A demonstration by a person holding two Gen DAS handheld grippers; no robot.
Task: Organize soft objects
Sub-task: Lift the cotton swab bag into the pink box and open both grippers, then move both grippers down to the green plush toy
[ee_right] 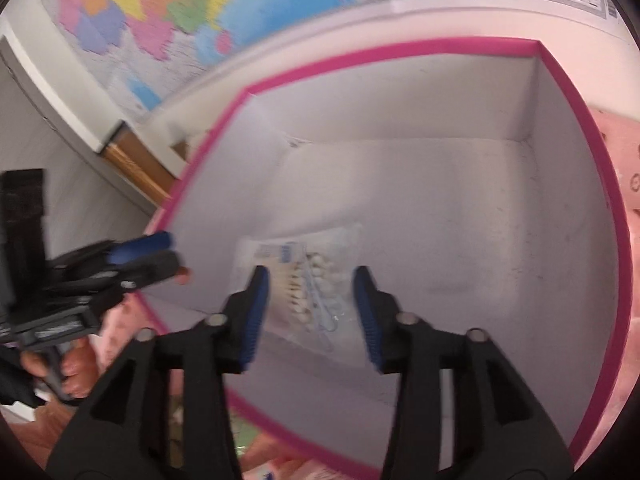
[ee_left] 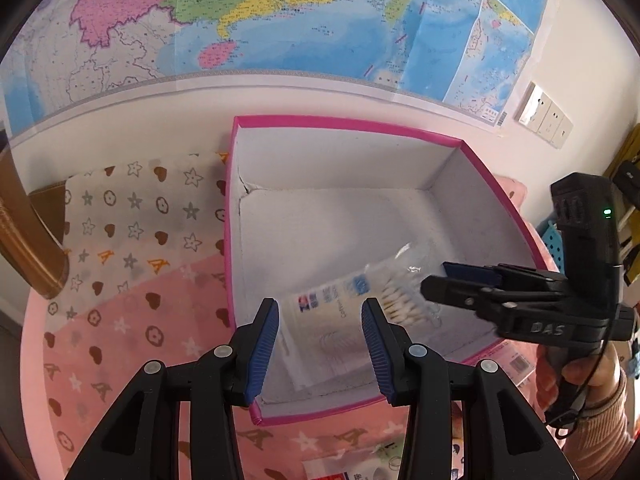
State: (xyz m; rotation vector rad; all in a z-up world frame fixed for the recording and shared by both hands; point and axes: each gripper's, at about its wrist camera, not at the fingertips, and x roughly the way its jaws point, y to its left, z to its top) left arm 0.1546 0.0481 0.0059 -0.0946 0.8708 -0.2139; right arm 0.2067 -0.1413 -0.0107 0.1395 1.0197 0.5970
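Note:
A clear bag of cotton swabs lies inside an open pink box with a white lining. It also shows in the right wrist view, in the same box. My left gripper is open and empty above the box's near edge. My right gripper is open above the bag, with nothing between its fingers. The right gripper shows in the left wrist view over the box's right side, just past the bag. The left gripper shows in the right wrist view at the box's left rim.
The box sits on a pink cloth printed with hearts and stars. A map hangs on the wall behind. Wall sockets are at the right. Small packets lie on the cloth in front of the box. A brown wooden edge is at the left.

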